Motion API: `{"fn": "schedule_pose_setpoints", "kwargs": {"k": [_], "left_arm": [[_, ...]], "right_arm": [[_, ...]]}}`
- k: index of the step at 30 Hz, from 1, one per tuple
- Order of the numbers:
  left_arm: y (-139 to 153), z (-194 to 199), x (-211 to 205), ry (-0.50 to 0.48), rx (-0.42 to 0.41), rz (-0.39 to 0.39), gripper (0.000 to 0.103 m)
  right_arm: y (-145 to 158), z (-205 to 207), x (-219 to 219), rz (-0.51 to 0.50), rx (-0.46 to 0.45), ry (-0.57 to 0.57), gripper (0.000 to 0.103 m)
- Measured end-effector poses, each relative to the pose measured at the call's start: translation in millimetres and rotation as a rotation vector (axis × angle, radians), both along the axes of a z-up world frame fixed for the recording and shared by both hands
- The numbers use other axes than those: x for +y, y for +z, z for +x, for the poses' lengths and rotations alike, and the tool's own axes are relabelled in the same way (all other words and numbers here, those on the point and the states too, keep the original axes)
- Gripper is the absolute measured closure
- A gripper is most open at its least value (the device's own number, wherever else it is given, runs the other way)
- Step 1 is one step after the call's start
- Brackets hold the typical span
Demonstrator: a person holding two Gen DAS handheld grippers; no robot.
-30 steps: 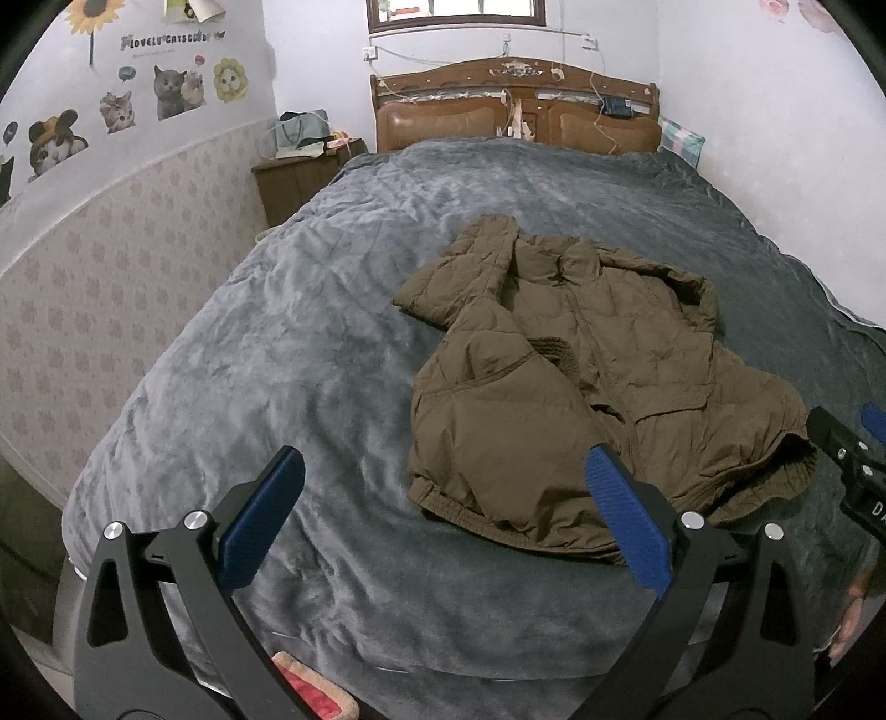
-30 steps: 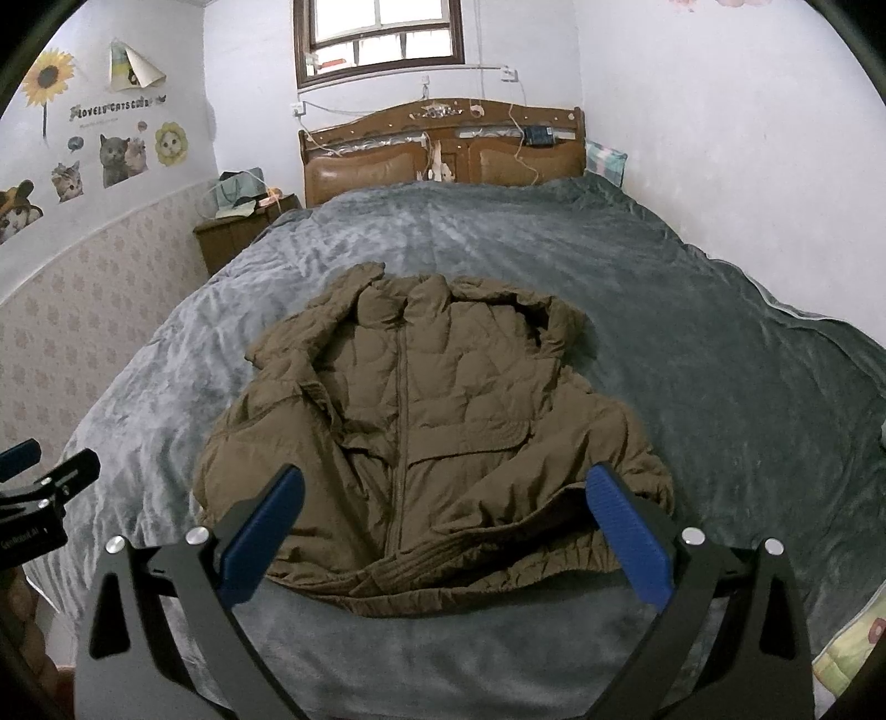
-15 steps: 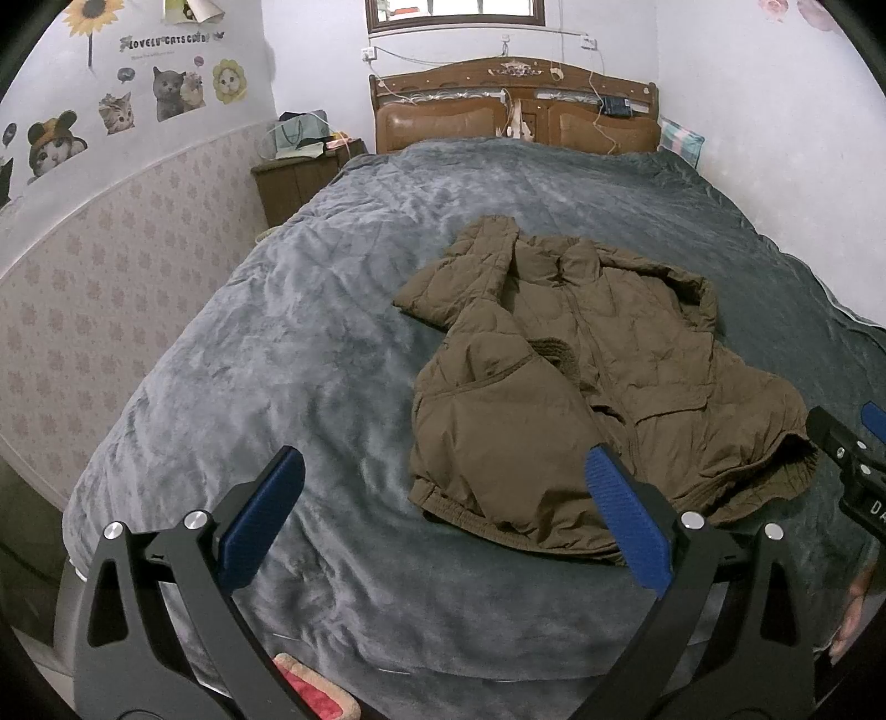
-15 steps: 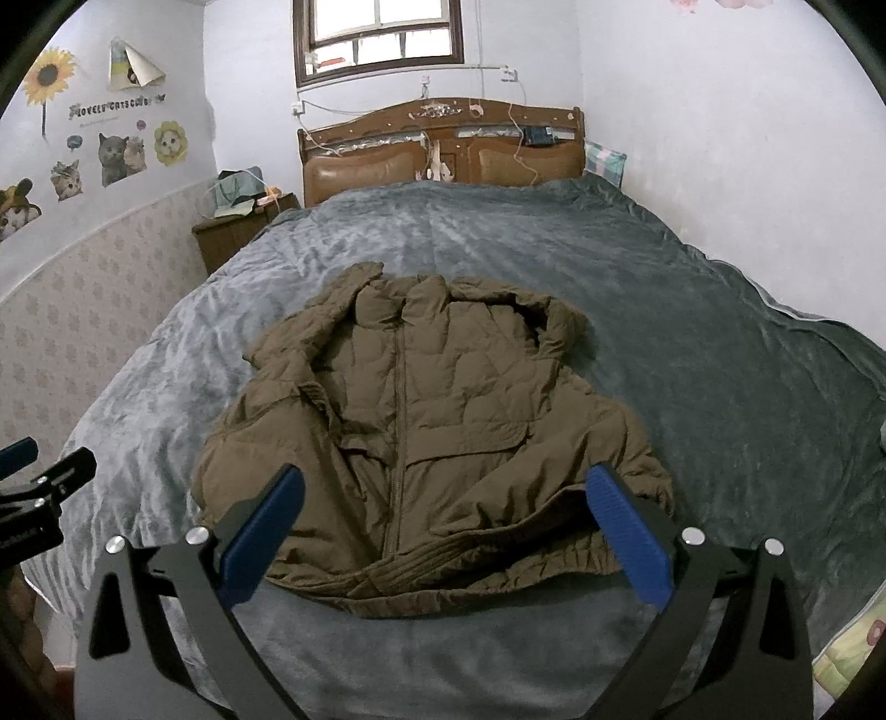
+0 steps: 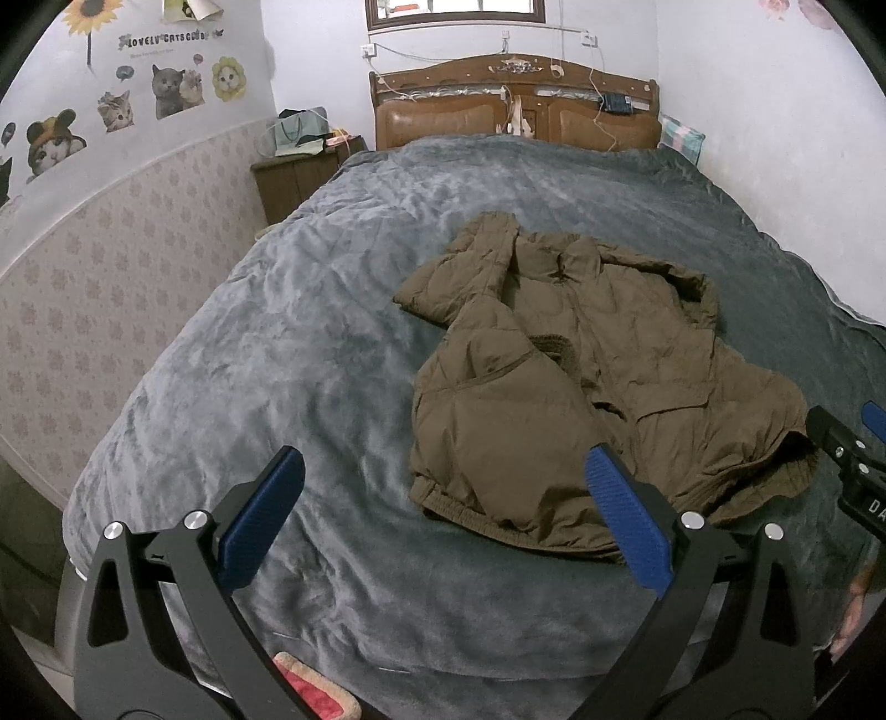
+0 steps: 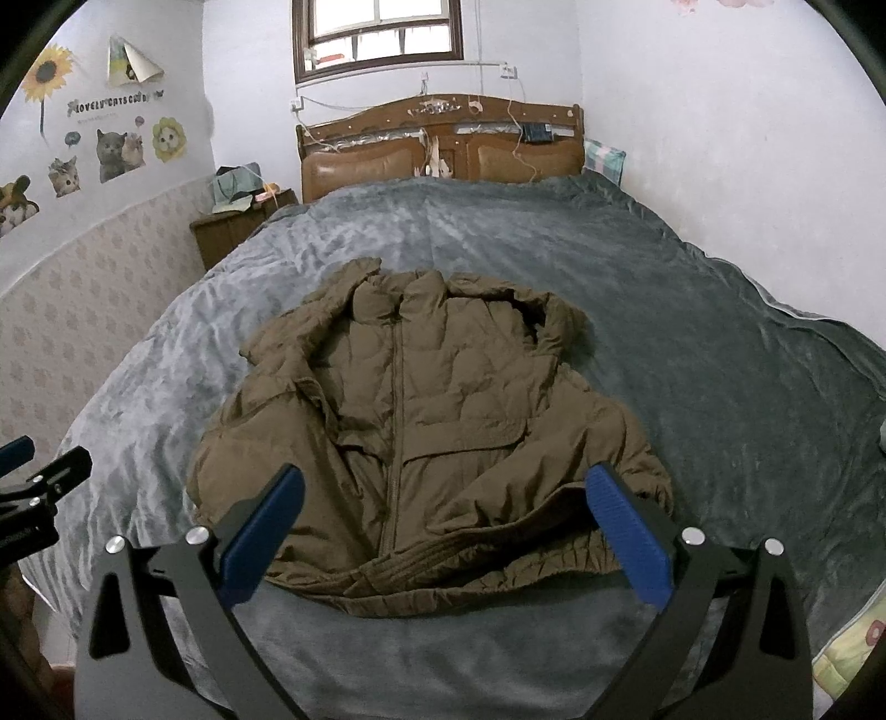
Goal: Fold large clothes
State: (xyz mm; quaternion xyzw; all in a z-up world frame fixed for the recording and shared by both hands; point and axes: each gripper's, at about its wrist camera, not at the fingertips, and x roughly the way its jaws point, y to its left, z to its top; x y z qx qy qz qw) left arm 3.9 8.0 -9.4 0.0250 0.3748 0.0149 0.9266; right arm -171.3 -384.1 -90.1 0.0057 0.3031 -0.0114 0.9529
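Brown padded jacket [image 6: 426,437] lies front-up on the grey bed [image 5: 266,354], toward the foot edge, collar and hood pointing at the headboard [image 6: 443,149], ribbed hem nearest the foot. Zipper runs down the middle, looks closed. One sleeve is folded in over the front on the side toward the sticker wall; the other side is bunched near the hem. Jacket [image 5: 581,399] sits off-centre in the left wrist view, well clear of the bed's side edges.

Left gripper [image 5: 443,520] hovers above the foot edge, fingers wide apart, holding nothing. Its right blue pad [image 5: 626,520] overlaps the jacket hem in view; contact cannot be told. Its left pad is over bare blanket, clear of the jacket.

Right gripper [image 6: 443,531] hovers over the foot edge directly in front of the hem, fingers wide apart, empty. The hem spans roughly the gap between its two pads [image 6: 628,537]; both pads overlap the jacket's lower corners in view, touching or not unclear.

Each gripper shows at the edge of the other's view: right one at the right border of the left view, left one at the left border of the right view, beside the jacket's lower corners.

Nightstand [image 5: 293,177] with clutter stands beside the headboard. Cat stickers [image 5: 166,88] on the wall. Window [image 6: 382,33] above the headboard.
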Motion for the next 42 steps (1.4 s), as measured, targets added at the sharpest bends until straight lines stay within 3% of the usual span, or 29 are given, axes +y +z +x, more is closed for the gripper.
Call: {"fn": "schedule_pose_setpoints", "kwargs": {"k": [42], "left_arm": [[-14.9,11.0,-0.6,0.01,0.049,0.014,0.003]], "right_arm": [[-15.6,10.2,-0.6,-0.009,0.026,-0.018,0.001]]}}
